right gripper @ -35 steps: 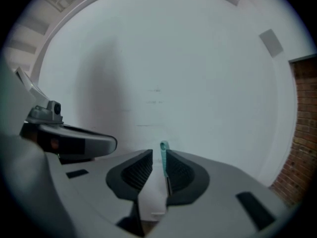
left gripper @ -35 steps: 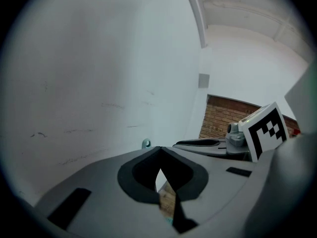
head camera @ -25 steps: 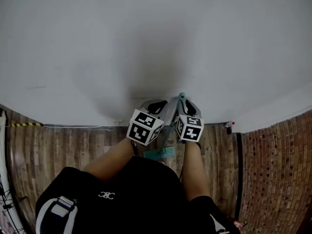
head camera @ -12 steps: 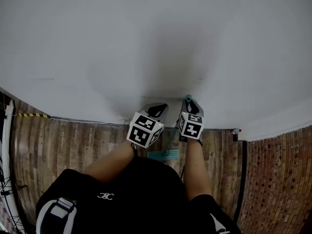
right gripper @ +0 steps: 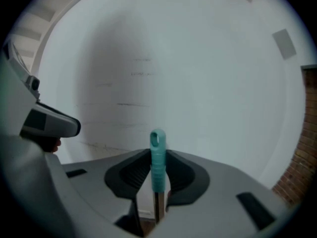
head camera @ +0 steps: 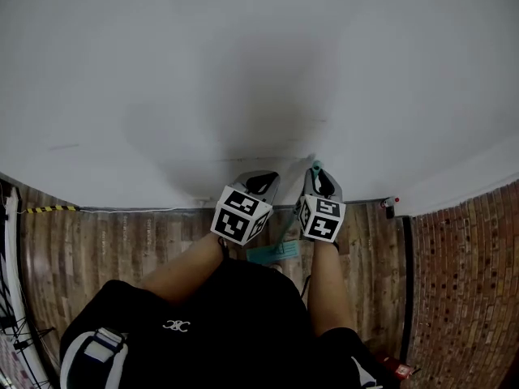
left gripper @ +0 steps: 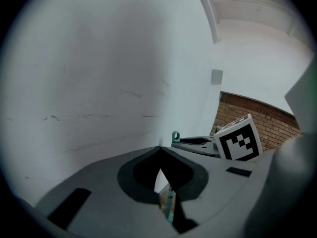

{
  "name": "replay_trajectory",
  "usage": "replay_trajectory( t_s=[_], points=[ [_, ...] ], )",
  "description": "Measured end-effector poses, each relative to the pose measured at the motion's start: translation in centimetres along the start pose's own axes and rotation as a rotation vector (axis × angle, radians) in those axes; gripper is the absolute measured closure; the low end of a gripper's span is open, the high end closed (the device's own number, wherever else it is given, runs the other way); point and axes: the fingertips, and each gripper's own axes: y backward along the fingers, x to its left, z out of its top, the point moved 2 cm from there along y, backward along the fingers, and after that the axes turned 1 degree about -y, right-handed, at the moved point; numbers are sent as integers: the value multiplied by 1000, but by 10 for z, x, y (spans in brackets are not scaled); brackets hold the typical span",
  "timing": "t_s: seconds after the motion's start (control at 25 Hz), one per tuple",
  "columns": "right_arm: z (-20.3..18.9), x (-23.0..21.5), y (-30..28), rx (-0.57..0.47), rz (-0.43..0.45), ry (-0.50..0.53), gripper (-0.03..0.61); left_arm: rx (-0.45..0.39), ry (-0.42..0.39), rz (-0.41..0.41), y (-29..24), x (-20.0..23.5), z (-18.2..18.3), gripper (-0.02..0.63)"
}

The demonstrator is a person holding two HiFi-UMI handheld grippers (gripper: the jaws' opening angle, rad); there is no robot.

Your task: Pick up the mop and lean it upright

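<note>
The mop stands almost upright in front of a white wall [head camera: 243,71]. Its teal handle end [head camera: 315,167] with a hanging loop [right gripper: 157,139] rises between the jaws of my right gripper [right gripper: 157,165], which is shut on it. The teal mop head [head camera: 272,254] rests on the wood floor near the person's legs. My left gripper [head camera: 261,178] hangs just left of the pole with its tips together [left gripper: 159,150], gripping nothing. Through the hollow below those tips a lower piece of the mop [left gripper: 170,208] shows. The right gripper [left gripper: 198,142] is seen at the left gripper view's right.
A wood-plank floor [head camera: 122,241] meets the wall at a grey baseboard. Brick-patterned surface [head camera: 462,282] lies to the right, past a dark strip. A small red-tipped fitting [head camera: 393,203] sits at the wall's foot. Yellow-black tape [head camera: 45,209] and a bicycle wheel [head camera: 6,298] are at far left.
The right gripper has carried the handle end rightward and closer to the wall. The pole ran against the left gripper a second ago; now the two stand apart.
</note>
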Motion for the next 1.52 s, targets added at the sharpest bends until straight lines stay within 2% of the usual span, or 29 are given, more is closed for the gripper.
replay_trajectory(
  t_s=[0.28,0.4,0.72,0.96,1.24,1.52],
  points=[
    [-12,-18,52,-34,-68,-56,472,39,-30,-127,-13,-27,-15,615],
    [-18,-29,74,-41,-91,-112,472,54,-50,-180,-21,-43,-17,615],
    [-32,-49,127,-55,-154,-164,469,79,-89,-269,-29,-74,-23,615],
    [-38,-53,141,-115,-140,-210,465,81,-100,-288,-29,-79,-23,615],
    [-42,-58,144,-118,-130,-258,462,81,-114,-319,-27,-83,-24,615],
    [-42,-59,139,-110,-134,-266,460,79,-69,-315,-28,-81,-24,615]
  ],
)
